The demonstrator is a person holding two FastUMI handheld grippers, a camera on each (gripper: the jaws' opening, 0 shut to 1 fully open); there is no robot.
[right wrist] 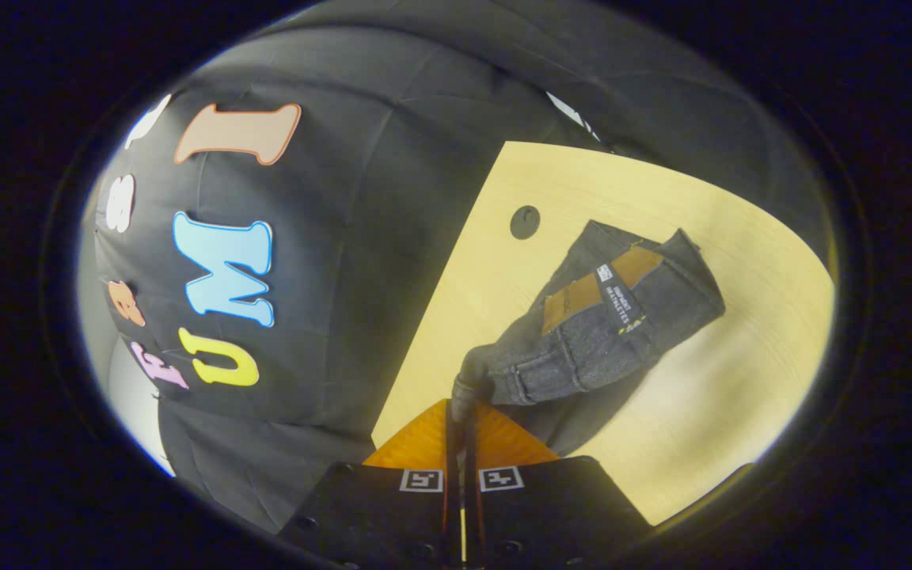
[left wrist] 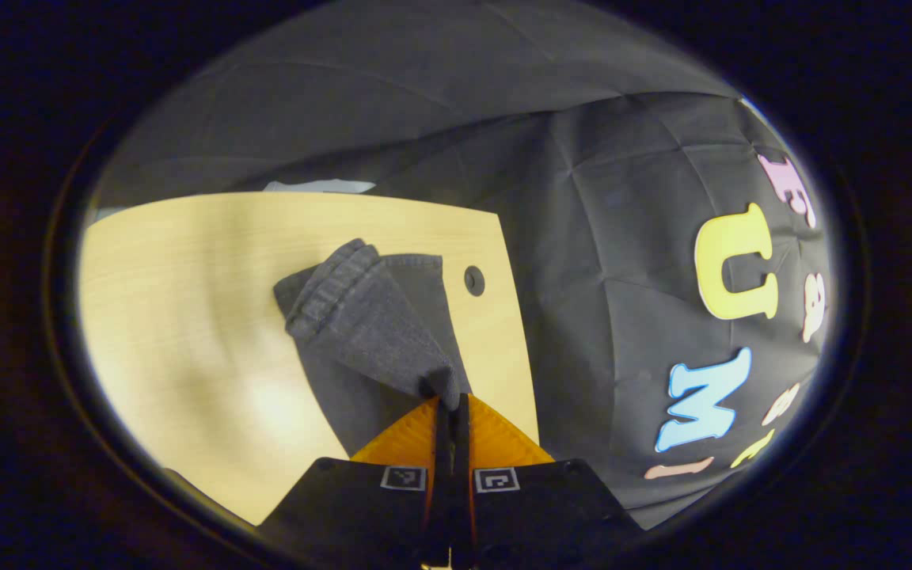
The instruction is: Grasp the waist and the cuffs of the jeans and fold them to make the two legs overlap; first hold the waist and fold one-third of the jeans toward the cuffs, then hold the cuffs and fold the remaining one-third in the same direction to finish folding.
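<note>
Dark grey denim jeans (left wrist: pixel 361 317) lifted off wooden table (left wrist: pixel 187 317), both tools (left wrist: pixel 451 404) (right wrist: pixel 462 408) clamped on fabric.

One pair of jeans (left wrist: pixel 369 317) lies on one table (left wrist: pixel 187 317), the table having one round hole (left wrist: pixel 474 280). Two claws, the left claw (left wrist: pixel 451 404) and the right claw (right wrist: pixel 462 408), each pinch the denim. One leather patch (right wrist: pixel 583 294) shows.
</note>
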